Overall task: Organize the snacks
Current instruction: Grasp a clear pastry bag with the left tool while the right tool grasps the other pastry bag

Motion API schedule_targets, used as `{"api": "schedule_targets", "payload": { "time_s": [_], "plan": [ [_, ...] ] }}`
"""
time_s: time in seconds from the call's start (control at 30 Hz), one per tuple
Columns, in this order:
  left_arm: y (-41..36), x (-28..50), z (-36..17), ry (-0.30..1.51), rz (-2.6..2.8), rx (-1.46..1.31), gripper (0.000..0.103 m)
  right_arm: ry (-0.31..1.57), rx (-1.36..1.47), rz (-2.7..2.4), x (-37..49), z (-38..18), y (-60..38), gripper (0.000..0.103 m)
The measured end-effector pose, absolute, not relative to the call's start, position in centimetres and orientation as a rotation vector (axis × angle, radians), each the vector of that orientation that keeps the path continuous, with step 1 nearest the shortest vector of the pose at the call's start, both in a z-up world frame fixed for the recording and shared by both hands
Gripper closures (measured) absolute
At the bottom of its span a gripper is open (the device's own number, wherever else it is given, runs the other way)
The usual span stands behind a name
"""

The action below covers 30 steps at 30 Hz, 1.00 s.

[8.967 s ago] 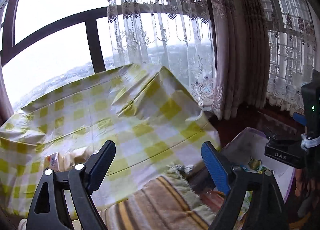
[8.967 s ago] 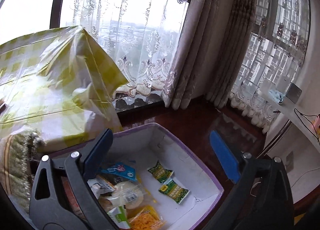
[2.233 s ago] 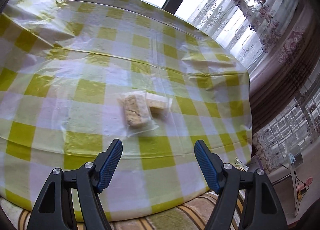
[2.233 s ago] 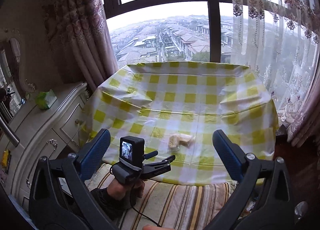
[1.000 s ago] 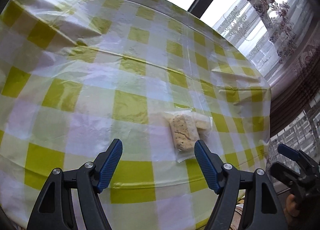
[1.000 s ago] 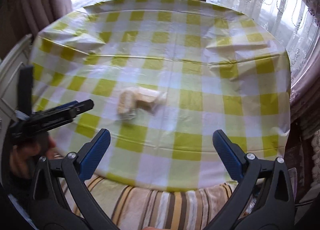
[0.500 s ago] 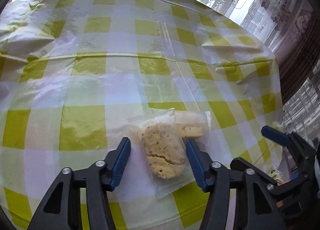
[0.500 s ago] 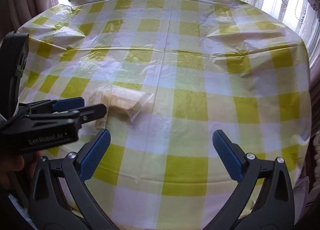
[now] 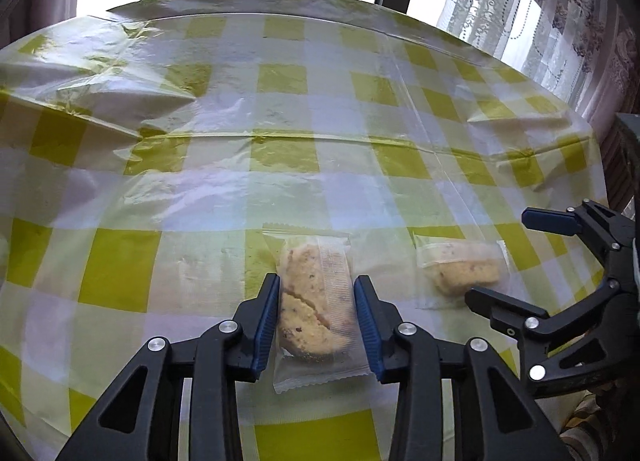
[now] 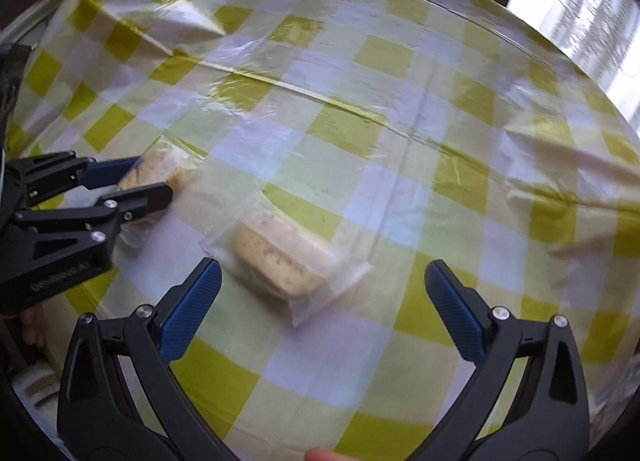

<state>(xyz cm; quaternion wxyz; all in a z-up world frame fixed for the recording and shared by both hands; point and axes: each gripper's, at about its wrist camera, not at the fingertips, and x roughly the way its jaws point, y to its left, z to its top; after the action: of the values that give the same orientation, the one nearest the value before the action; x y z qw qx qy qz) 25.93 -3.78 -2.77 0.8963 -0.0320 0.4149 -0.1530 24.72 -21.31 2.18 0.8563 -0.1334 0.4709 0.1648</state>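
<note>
two clear-wrapped cookie packets lie on the yellow-and-white checked tablecloth (image 9: 280, 165), apart from each other. at the left, the left gripper (image 9: 316, 307) has just been closing, and its blue pads now press both long sides of the near cookie packet (image 9: 314, 301), which lies flat on the cloth. to the right, the second cookie packet (image 10: 280, 257) sits between the wide-open jaws of the right gripper (image 10: 322, 287), untouched. creases in the cloth run across the far side; lace curtains (image 9: 560, 9) hang at the far right.
</note>
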Motion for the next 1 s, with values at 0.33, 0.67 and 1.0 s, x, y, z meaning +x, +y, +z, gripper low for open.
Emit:
{"api": "schedule_targets", "payload": {
  "time_s": [0.33,0.67,1.0],
  "plan": [
    [-3.0,25.3,-2.8,0.840,-0.355,-0.137,0.049,1.091,-0.282,0.504,26.3,0.6,-20.6,0.020],
    [-2.9,24.9,-2.9,0.844,-0.344,-0.112,0.064,1.100,-0.174,0.438,24.4,1.1,-20.7,0.047],
    [-2.9,24.7,-2.8,0.841,-0.343,-0.109,0.061,1.095,-0.143,0.415,24.8,1.3,-20.8,0.039]
  ]
}}
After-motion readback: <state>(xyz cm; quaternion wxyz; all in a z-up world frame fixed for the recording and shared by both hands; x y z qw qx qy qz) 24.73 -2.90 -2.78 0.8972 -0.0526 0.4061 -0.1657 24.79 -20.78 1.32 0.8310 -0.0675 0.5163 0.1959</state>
